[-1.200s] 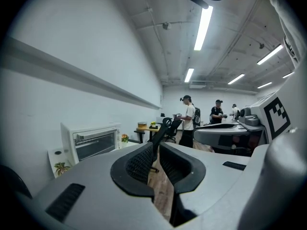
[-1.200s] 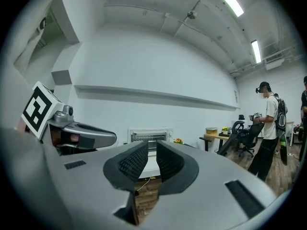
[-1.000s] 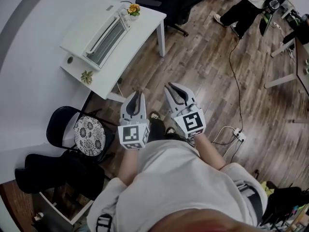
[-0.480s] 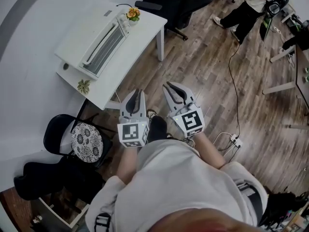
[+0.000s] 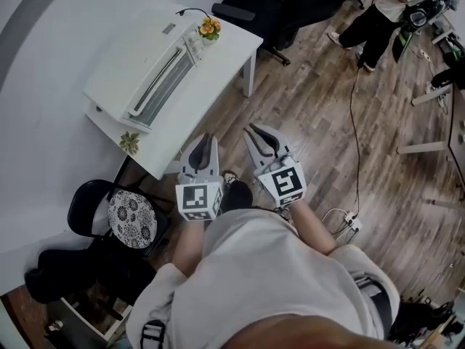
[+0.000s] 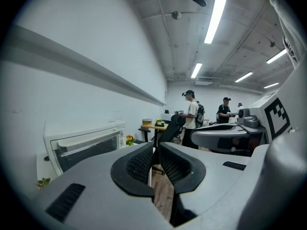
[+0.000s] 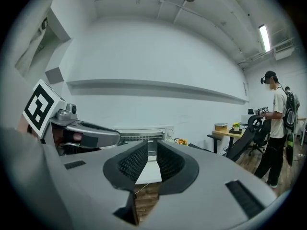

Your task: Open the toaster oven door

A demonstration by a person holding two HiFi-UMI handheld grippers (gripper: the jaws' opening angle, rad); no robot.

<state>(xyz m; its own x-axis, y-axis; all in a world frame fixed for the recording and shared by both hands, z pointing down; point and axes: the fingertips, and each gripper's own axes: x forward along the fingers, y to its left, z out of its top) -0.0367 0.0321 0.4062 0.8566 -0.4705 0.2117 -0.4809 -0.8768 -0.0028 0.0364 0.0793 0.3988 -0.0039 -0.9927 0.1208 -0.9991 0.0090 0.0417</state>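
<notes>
The white toaster oven (image 5: 149,67) stands on a white table (image 5: 221,46) against the wall, its glass door shut and the long handle (image 5: 156,80) facing me. Both grippers hang in the air in front of my body, well short of the table. My left gripper (image 5: 205,138) points at the table's near corner, jaws a narrow slit apart with nothing between them. My right gripper (image 5: 259,129) is beside it, jaws slightly apart and empty. The oven (image 6: 84,147) shows left of the left gripper (image 6: 154,150). Beyond the right gripper (image 7: 152,150) the oven (image 7: 144,137) lies straight ahead.
A yellow flower (image 5: 210,27) and a small plant (image 5: 131,142) sit on the table. A black chair with a patterned cushion (image 5: 131,219) stands at the left, a black office chair (image 5: 247,9) beyond the table. A person (image 5: 381,9) stands far right; a power strip (image 5: 354,222) lies on the wooden floor.
The table and oven have shifted slightly in the head view as I move. Both grippers keep the same pose side by side.
</notes>
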